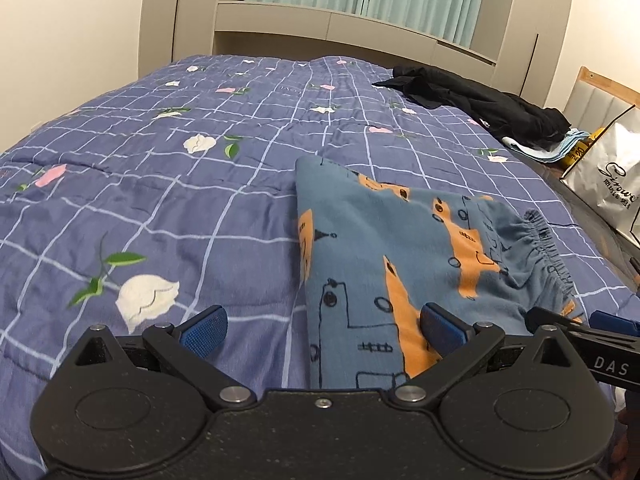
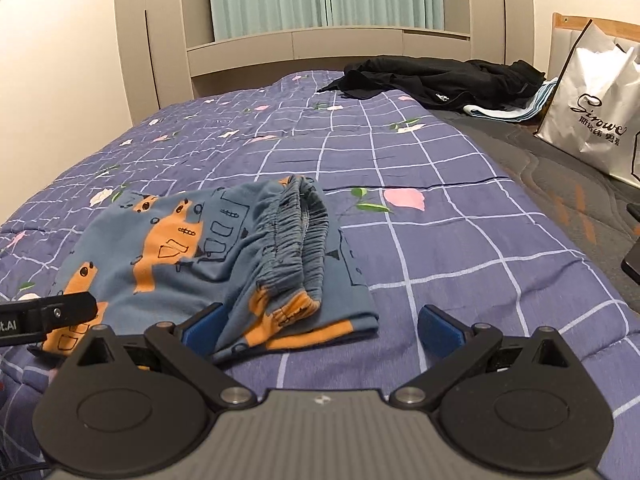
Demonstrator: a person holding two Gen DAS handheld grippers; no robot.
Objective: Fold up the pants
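Small blue pants with orange cartoon prints (image 1: pixel 400 256) lie folded on the quilt, elastic waistband (image 1: pixel 548 248) to the right. In the right wrist view the pants (image 2: pixel 168 264) lie left of centre, the waistband (image 2: pixel 296 240) bunched on top. My left gripper (image 1: pixel 324 332) is open and empty, just above the near edge of the pants. My right gripper (image 2: pixel 320 328) is open and empty at the near right corner of the pants. Each gripper's tip shows in the other's view: the right gripper's (image 1: pixel 580 328), the left gripper's (image 2: pixel 52 312).
The bed has a blue checked quilt with flowers (image 1: pixel 160 200). Black clothes (image 2: pixel 436 76) lie in a heap at the far right on light blue cloth. A white shopping bag (image 2: pixel 592 112) stands at the right edge. Headboard and curtains are behind.
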